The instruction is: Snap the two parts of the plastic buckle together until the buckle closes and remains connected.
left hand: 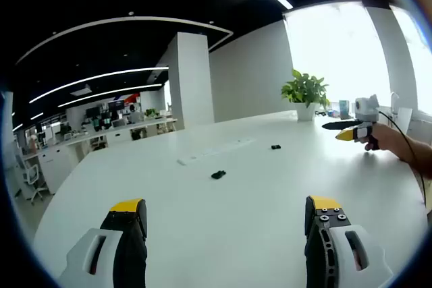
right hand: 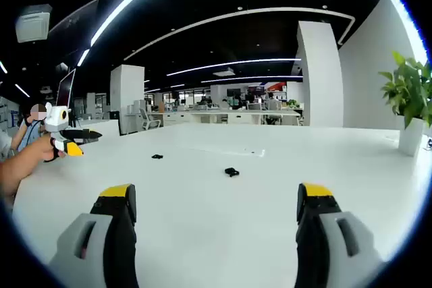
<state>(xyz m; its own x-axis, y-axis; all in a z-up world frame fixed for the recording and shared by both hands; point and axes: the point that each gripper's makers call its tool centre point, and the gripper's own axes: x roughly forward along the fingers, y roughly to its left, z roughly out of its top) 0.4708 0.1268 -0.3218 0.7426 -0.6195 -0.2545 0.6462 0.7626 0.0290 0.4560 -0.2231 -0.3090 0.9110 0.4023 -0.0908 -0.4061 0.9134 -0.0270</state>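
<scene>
Two small black buckle parts lie apart on the white table (left hand: 223, 234). In the left gripper view one part (left hand: 218, 175) lies straight ahead and the other part (left hand: 275, 146) farther back to the right. My left gripper (left hand: 225, 204) is open above the table with nothing between its jaws. The right gripper (left hand: 345, 130) comes in from the right in a person's hand. In the right gripper view the nearer part (right hand: 231, 172) lies ahead and the farther part (right hand: 156, 156) to the left. My right gripper (right hand: 216, 191) is open and holds nothing. The left gripper (right hand: 73, 141) hovers at the far left.
A potted plant (left hand: 305, 94) stands at the table's far edge, also seen as the plant (right hand: 407, 109) on the right. A flat white strip (left hand: 216, 152) lies on the table behind the parts. A white pillar (left hand: 192, 79) and office desks stand beyond.
</scene>
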